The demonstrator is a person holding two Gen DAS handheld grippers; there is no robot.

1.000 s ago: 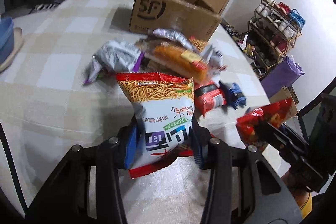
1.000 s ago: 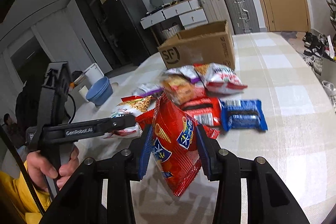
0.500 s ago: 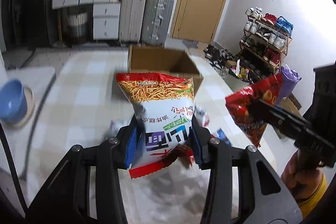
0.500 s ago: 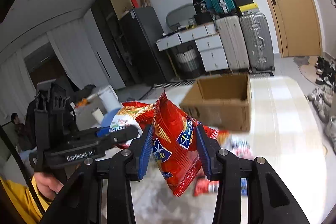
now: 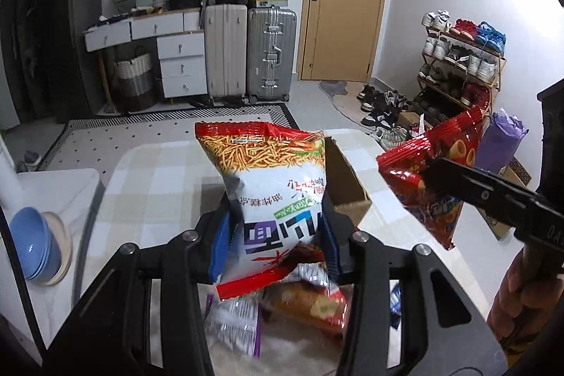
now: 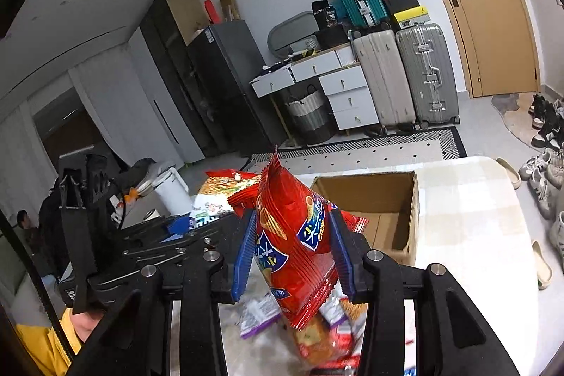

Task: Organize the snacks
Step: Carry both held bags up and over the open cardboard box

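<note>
Left wrist: white chip bag (image 5: 278, 199) upright, lettering inverted

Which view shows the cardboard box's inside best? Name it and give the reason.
The right wrist view. There the cardboard box stands open on the table beyond the red snack bag, its inner walls and floor exposed. In the left wrist view the white shoestring-snack bag hides most of the box, leaving only one flap and corner.

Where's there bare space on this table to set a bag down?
Bare checked tablecloth lies left of the cardboard box, toward the table's rounded far-left edge, and right of the box toward the shoe side. It is crowded in front of the box, where the loose snack pile lies under both grippers.
</note>
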